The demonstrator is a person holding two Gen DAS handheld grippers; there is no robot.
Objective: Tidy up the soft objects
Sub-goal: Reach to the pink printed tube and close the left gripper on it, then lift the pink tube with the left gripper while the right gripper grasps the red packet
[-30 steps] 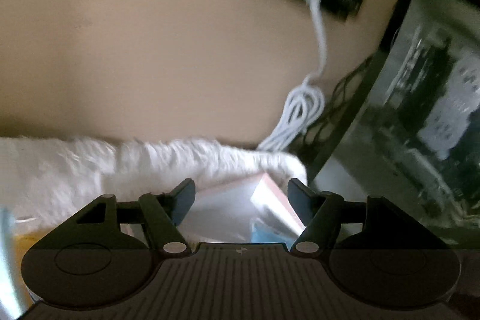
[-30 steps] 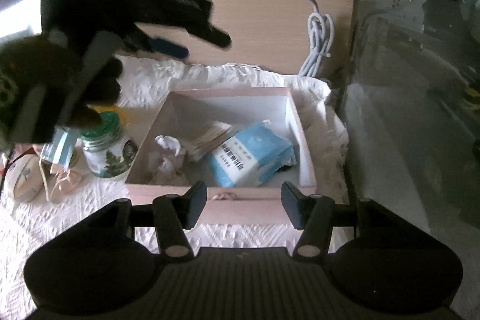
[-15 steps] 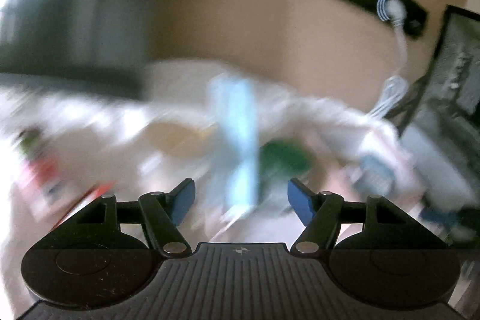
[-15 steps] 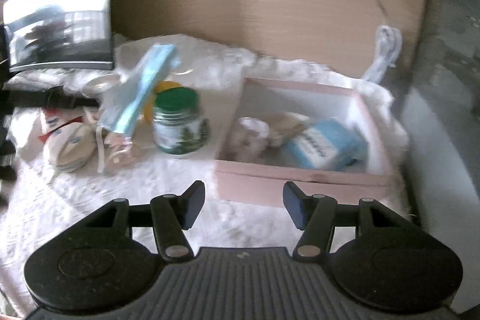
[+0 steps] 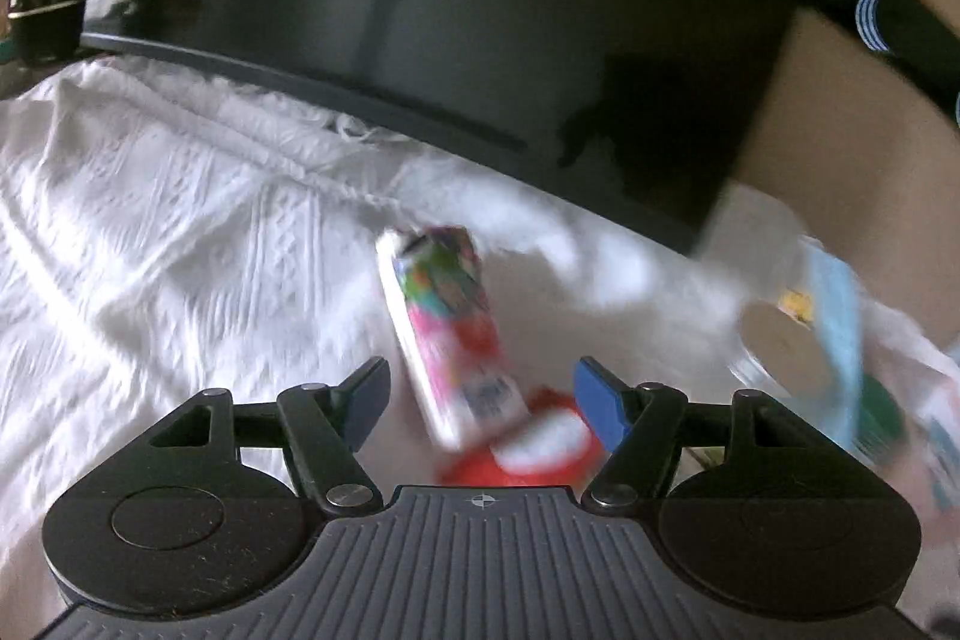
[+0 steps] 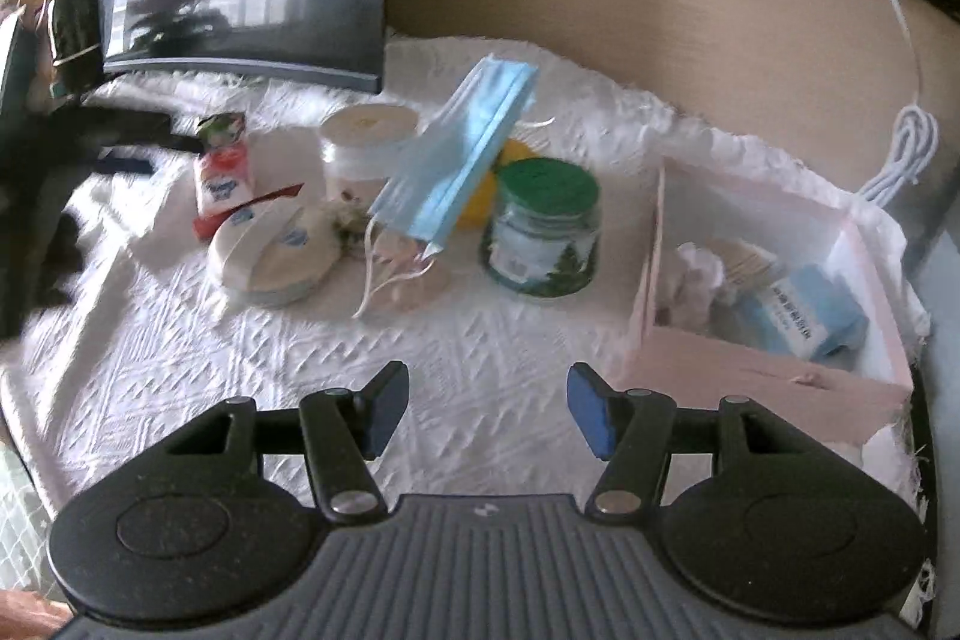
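The left gripper (image 5: 477, 394) hangs over the white textured cloth (image 5: 156, 232) with its jaws apart and holding nothing. Between the blue pads (image 5: 594, 403), but lower, on the cloth, lies a blurred colourful packet (image 5: 447, 334) with a red wrapper (image 5: 540, 445) under its near end; the pads do not touch either one. A dark monitor (image 5: 450, 10) fills the view from 10 to 1 o'clock.

The right gripper (image 6: 483, 409) also has its jaws about half open, and they are empty, over bare cloth (image 6: 468, 340). In its view, the light blue face mask (image 6: 459, 160) stands tilted at 12 o'clock, leaning on the things behind it, its white loops (image 6: 390, 274) lying on the cloth. Just right of it, at 1 o'clock, is a glass jar with a green lid (image 6: 543, 226). Behind the mask, at 11 o'clock, is a jar with a pale lid (image 6: 366, 142), and in front of that a round white tin (image 6: 276, 250). The colourful packet (image 6: 222, 160) stands at 10 o'clock, near the black shape of the left gripper (image 6: 90, 142), which is too blurred to read.

At 2 to 3 o'clock sits the pink box (image 6: 756, 370), open on top. Inside it are a blue tissue pack (image 6: 804, 319), a crumpled white piece (image 6: 696, 280) and a beige bundle (image 6: 750, 262). A white cable (image 6: 900, 148) lies coiled behind the box.
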